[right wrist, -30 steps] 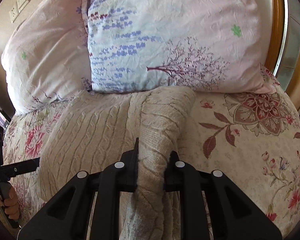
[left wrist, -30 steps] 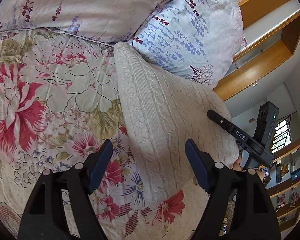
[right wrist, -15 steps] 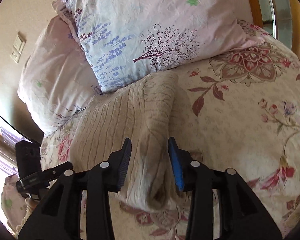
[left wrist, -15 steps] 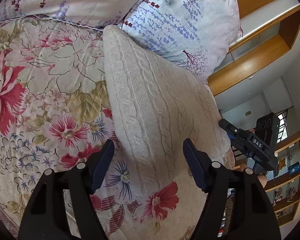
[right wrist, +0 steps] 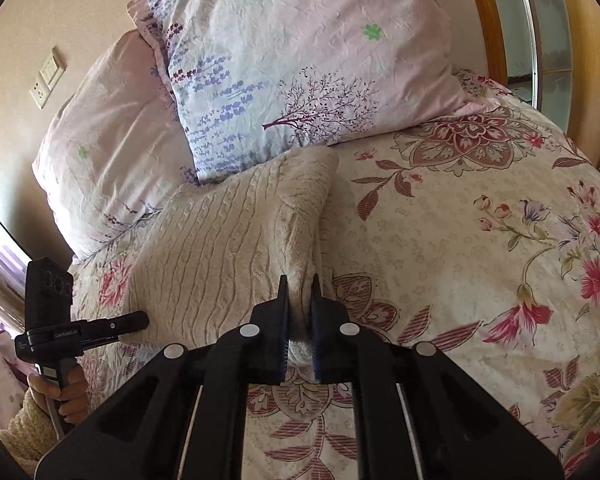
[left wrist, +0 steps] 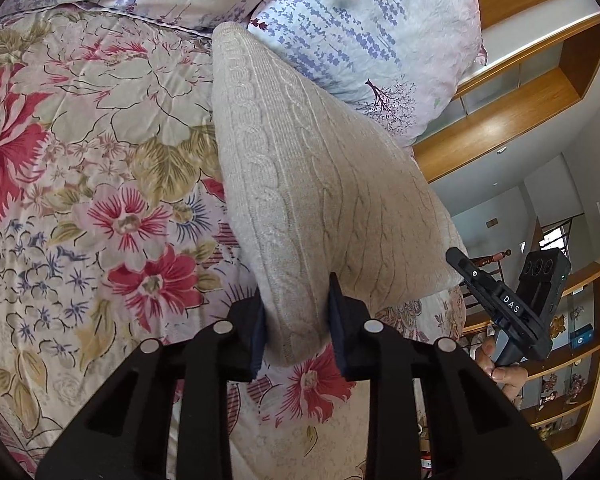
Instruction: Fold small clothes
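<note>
A cream cable-knit sweater (left wrist: 300, 184) lies folded on the floral bedspread (left wrist: 100, 200), its far end against the pillows. My left gripper (left wrist: 296, 332) is shut on the sweater's near left corner. The sweater shows in the right wrist view (right wrist: 220, 248) too. My right gripper (right wrist: 300, 328) is shut on the sweater's near right corner, where the fabric bunches into a ridge. Each gripper is visible from the other view, the right one (left wrist: 500, 304) and the left one (right wrist: 84, 332), at the sweater's near edge.
Two pale floral pillows (right wrist: 300, 64) (right wrist: 112, 140) lean at the head of the bed. A wooden bed frame and shelves (left wrist: 520, 92) stand to the right. A wall socket (right wrist: 48, 76) is behind the pillows. Bare bedspread (right wrist: 480, 240) spreads right of the sweater.
My left gripper was open over the sweater's corner and has shut on it. My right gripper opened half a second ago and is shut again on the right corner.
</note>
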{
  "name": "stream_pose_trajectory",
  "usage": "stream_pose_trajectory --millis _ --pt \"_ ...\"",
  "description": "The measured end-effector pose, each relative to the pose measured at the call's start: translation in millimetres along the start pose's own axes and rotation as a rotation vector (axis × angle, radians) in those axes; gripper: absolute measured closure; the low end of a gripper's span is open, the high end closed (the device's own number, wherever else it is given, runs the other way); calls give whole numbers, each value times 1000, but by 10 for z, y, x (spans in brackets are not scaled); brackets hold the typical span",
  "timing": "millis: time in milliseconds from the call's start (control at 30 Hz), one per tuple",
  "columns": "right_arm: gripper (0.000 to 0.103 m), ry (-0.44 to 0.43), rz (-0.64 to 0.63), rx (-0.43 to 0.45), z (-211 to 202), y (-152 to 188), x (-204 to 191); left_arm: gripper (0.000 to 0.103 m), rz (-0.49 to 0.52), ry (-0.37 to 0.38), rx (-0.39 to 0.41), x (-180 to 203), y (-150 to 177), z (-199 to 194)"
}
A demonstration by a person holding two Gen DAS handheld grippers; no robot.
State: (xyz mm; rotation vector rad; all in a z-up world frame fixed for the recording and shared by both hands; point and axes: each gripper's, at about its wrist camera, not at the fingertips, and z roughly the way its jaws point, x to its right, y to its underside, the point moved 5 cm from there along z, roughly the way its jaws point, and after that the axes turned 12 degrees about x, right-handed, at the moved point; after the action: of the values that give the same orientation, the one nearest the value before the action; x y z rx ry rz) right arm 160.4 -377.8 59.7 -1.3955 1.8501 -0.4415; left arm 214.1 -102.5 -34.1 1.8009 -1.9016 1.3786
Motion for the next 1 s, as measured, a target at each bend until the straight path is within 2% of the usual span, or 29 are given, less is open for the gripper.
stream_pose_trajectory --millis 267,467,533,567,600,633,667,767,1000 --pt "95 122 -41 -59 178 241 188 80 8 -26 -15 -50 79 42" --pt "94 121 -27 -75 253 265 268 78 48 -46 0 -30 91 59" --pt "91 91 -1 -83 208 224 271 73 59 -48 -5 -6 80 45" --pt "79 64 19 -85 167 182 263 67 68 -48 -3 13 65 20" --pt "71 36 43 -84 121 119 254 54 79 -50 8 31 33 -18" --pt "56 18 63 -68 79 38 249 48 90 -57 35 41 -18 -71" --pt "46 4 82 -37 44 -71 251 35 97 -59 70 54 -91 -130" --pt "44 -39 178 -10 173 -336 309 26 84 -67 128 60 -340 -191" --pt "45 -22 387 -127 1056 -556 496 25 82 -159 105 -44 -706 93"
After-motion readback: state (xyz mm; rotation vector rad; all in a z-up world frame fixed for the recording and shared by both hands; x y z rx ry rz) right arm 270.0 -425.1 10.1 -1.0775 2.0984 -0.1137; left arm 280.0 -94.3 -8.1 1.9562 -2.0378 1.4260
